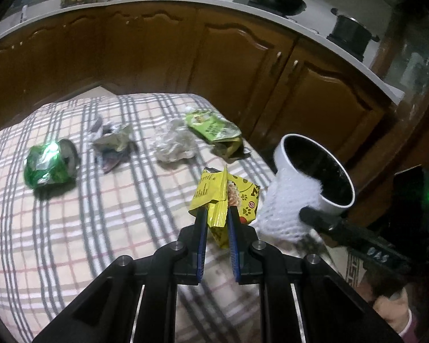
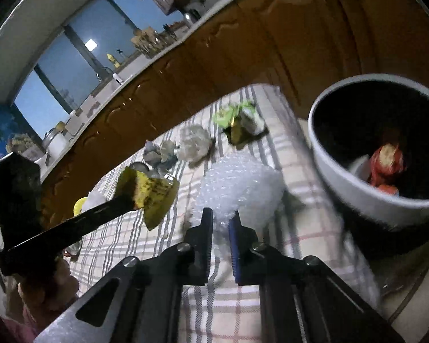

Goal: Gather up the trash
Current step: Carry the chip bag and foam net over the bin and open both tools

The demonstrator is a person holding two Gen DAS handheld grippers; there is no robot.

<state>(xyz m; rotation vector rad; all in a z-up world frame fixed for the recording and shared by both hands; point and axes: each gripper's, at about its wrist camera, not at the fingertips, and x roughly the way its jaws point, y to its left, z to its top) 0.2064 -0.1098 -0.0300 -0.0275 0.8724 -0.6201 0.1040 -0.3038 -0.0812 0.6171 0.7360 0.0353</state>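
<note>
Now left fingers (image 1: 217, 214) pinch a crinkled yellow pouch (image 1: 228, 191), right fingers (image 2: 221, 220) clamp bubble wrap (image 2: 240, 185).

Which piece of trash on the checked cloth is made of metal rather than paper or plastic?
The crushed green can, lying on its side at the far left. Its shiny dented body glints, unlike the wrappers and crumpled plastic beside it.

a plaid cloth (image 1: 71, 228) is covering the counter, carrying a green can (image 1: 50, 164), crumpled paper (image 1: 113, 145), plastic wad (image 1: 174, 144) and green pouch (image 1: 213, 127).
</note>
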